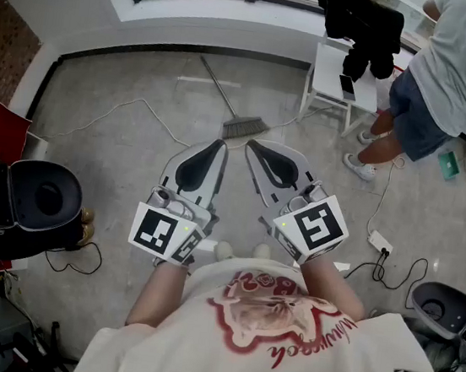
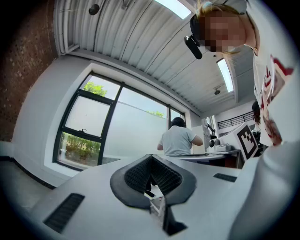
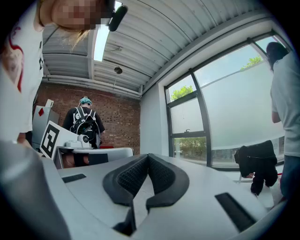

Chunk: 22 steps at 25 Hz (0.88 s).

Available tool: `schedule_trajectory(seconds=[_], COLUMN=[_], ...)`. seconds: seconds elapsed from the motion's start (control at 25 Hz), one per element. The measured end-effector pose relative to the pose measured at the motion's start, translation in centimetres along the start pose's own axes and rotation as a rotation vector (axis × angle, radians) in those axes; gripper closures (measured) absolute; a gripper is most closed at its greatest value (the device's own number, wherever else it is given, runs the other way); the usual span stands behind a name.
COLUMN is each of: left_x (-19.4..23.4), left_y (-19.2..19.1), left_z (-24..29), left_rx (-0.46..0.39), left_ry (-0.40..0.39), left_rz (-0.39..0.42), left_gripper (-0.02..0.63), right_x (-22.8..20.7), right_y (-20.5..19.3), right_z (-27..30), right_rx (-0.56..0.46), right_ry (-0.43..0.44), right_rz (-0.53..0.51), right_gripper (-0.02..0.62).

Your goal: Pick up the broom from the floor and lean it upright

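1. Broom [image 1: 245,128] lies on the floor, far beyond both grippers, untouched
2. Left gripper [image 1: 219,146] and right gripper [image 1: 252,145]: jaws closed, empty
3. Approach stage, I judge; next, reach down and open one gripper's jaws round the handle

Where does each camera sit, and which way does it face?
Head view: on the head, looking down at broom, left gripper, right gripper, own shirt.
Left gripper view: along shut jaws toward the window; shirt at right.
Right gripper view: along shut jaws toward brick wall; shirt at left.
Shared: both gripper views show the window.
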<state>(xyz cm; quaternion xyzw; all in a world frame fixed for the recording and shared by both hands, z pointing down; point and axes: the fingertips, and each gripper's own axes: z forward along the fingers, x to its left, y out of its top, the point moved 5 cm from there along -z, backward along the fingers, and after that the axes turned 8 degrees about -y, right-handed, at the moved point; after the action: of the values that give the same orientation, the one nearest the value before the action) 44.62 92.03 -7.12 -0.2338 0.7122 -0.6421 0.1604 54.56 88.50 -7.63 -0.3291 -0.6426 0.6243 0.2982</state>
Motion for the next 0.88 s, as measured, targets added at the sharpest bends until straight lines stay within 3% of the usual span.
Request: schedule_trajectory(seconds=[0.88], left_x=[1.5], left_y=[0.8], left_z=[-1.0], left_rx=[-0.015], left_ry=[0.003], left_rz=[0.011], left_gripper=[0.584], right_x=[0.9], right_y=[-0.1], right_z=[1.3], right_rx=[-0.016], right_ry=[0.001], right_rz=[0.010], right_gripper=[0.572])
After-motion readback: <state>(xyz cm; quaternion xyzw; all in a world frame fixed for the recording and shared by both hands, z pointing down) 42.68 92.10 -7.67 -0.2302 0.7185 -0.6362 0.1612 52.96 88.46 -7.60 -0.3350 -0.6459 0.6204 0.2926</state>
